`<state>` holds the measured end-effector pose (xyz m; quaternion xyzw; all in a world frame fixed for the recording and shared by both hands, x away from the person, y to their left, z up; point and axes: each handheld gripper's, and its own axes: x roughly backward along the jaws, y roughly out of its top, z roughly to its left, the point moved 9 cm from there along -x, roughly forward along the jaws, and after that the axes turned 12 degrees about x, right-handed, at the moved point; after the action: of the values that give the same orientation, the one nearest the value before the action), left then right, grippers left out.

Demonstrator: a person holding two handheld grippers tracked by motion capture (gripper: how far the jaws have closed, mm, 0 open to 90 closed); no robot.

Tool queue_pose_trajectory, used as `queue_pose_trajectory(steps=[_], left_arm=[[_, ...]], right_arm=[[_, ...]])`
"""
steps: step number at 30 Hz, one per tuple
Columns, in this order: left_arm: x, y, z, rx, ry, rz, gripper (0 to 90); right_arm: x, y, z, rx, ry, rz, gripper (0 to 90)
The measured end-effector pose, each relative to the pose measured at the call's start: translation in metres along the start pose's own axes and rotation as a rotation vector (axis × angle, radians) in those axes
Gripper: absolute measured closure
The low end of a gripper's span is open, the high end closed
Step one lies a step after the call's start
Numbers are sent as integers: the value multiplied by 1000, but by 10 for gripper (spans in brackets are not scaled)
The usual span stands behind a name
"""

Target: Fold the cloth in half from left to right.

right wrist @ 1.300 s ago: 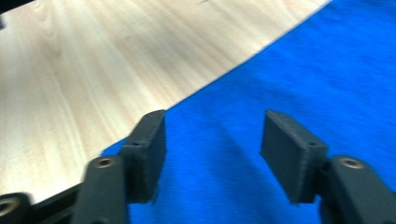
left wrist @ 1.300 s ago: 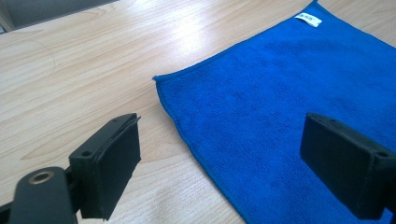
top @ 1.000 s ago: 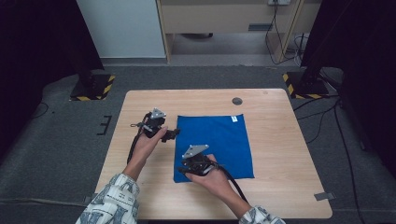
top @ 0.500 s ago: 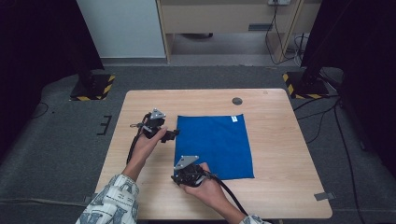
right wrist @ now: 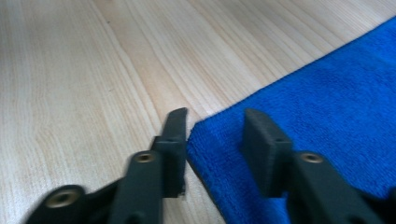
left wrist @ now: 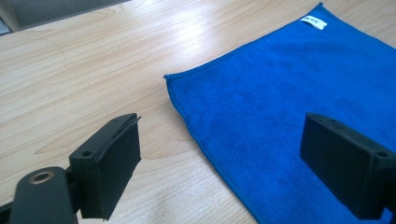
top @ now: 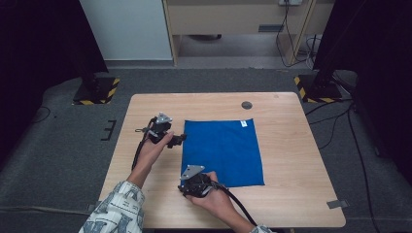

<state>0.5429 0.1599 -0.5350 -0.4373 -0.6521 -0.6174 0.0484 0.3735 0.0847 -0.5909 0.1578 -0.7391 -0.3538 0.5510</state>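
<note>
A blue cloth lay flat and spread out near the middle of the wooden table, with a small white tag close to its far right corner. The left gripper hovered at the cloth's far left corner, its 2 jaws spread wide; in the left gripper view 1 jaw stood over bare wood and the other over the blue fabric, with the edge running between them. The right gripper sat at the cloth's near left corner. Its jaws were partly apart, straddling that corner, 1 just outside the hem and 1 over the cloth. A small dark round disc sat in the tabletop beyond the cloth's far edge.
</note>
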Motion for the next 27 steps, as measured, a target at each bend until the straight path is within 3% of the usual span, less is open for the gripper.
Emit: queue_pose_trajectory(steps=[3,5,8,11,13,20,24,27], left_arm=[[-2,1,1,6,-1,-7,123],[-3,2,3,12,1,-11,130],[-7,1,6,17,5,-11,140],[-12,0,16,25,53,-20,199],[-16,0,17,39,30,-30,214],[-22,6,23,33,63,-15,325],[-24,11,23,46,33,-41,369],[-30,10,24,27,41,-11,370]], right_arm=[[1,-2,-7,-31,-16,-2,820],[0,-2,-9,-52,-15,-8,854],[1,-2,-9,-68,-7,-16,860],[3,0,-6,-84,-8,-28,860],[3,2,-3,-94,-4,-35,860],[4,11,6,-104,4,-66,860],[3,16,13,-94,6,-67,860],[3,17,14,-84,-3,-63,861]])
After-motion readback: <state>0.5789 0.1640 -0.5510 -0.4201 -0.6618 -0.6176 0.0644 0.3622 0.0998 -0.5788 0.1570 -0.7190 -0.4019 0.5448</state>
